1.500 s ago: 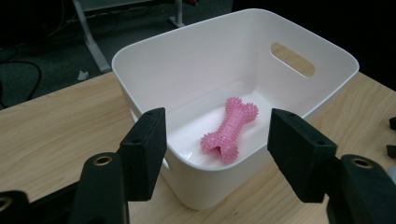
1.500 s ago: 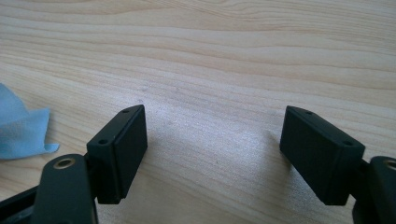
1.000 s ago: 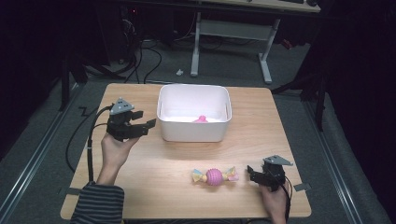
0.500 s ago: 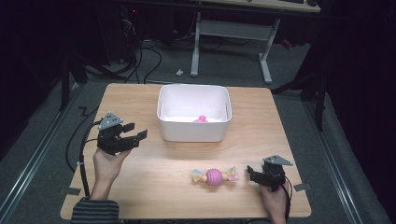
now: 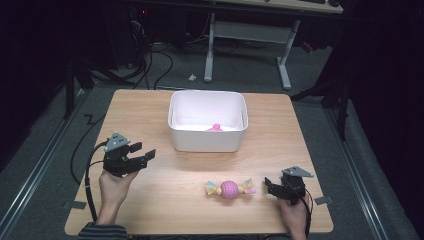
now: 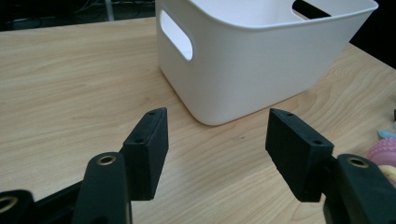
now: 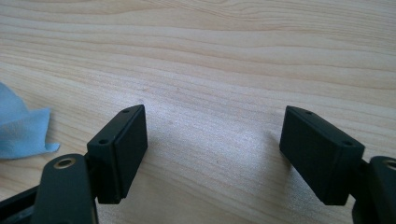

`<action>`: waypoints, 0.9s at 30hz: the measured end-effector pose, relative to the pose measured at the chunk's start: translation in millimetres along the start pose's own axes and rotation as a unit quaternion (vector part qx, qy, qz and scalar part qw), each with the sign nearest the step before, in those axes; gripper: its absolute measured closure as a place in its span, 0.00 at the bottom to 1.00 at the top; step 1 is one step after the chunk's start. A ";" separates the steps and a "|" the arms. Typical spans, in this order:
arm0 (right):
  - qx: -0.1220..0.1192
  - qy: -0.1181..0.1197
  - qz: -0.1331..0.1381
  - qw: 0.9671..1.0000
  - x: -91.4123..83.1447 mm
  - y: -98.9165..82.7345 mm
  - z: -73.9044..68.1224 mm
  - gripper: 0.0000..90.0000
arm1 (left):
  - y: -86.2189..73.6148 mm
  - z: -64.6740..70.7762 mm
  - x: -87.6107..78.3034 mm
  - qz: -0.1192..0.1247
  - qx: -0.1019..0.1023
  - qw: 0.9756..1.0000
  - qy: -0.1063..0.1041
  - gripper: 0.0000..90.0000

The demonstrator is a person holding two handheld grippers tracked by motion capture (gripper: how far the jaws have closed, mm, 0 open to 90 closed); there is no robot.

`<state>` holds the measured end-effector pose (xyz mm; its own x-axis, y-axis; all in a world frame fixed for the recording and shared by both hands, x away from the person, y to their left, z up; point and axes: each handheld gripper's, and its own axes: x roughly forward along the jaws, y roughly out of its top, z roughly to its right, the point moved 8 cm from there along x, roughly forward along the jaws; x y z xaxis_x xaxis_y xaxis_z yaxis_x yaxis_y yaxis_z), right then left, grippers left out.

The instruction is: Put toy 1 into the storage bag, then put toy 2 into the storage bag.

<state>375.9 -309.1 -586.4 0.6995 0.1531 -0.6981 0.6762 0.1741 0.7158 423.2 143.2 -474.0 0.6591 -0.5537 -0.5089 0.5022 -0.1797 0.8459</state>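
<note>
While I watched, both claws hung over the table (image 5: 150, 115) with nothing between their jaws.
Right claw (image 5: 272, 186): jaws wide, empty.
Candy toy (image 5: 229, 189): on the wood just off its tips, apart.
Left claw (image 5: 142, 156): jaws parted, empty, facing the white bin (image 5: 207, 137); toy well apart.

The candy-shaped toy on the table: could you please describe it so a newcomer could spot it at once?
Start at the white bin in the middle of the wooden table. In front of it, toward the person, lies the candy-shaped toy, just beside the right claw. It alone has a pink ribbed ball between pastel wrapper-like ends.
</note>
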 end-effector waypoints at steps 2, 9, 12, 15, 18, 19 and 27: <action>0.000 0.000 0.001 1.000 0.1 0.1 0.0 0.26 | -4.3 0.0 1.7 -0.004 -0.003 1.000 -0.001 0.44; 0.000 0.000 0.001 1.000 0.1 0.1 0.0 0.26 | -17.9 2.4 8.2 -0.007 -0.008 1.000 -0.005 0.44; 0.000 0.000 0.001 1.000 0.1 0.1 0.0 0.26 | -24.1 4.6 12.7 -0.014 -0.007 1.000 -0.007 0.44; 0.000 0.000 0.001 1.000 0.1 0.1 0.0 0.26 | -29.9 7.5 17.5 -0.016 -0.004 1.000 -0.007 0.44; 0.000 0.000 0.001 1.000 0.1 0.1 0.0 0.26 | -36.9 10.8 22.9 -0.025 0.001 1.000 -0.004 0.44; 0.000 0.000 0.001 1.000 0.1 0.1 0.0 0.26 | -39.2 12.0 24.9 -0.027 0.004 1.000 -0.003 0.44; 0.000 0.001 0.001 1.000 0.0 0.0 -0.1 0.26 | -57.4 16.9 41.4 -0.043 0.006 0.999 0.002 0.44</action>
<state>375.9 -308.9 -586.4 0.7001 0.1543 -0.6972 0.6752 0.1748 0.7166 412.2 116.8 -540.9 0.6159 -0.5328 -0.5803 0.5505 -0.2359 0.8008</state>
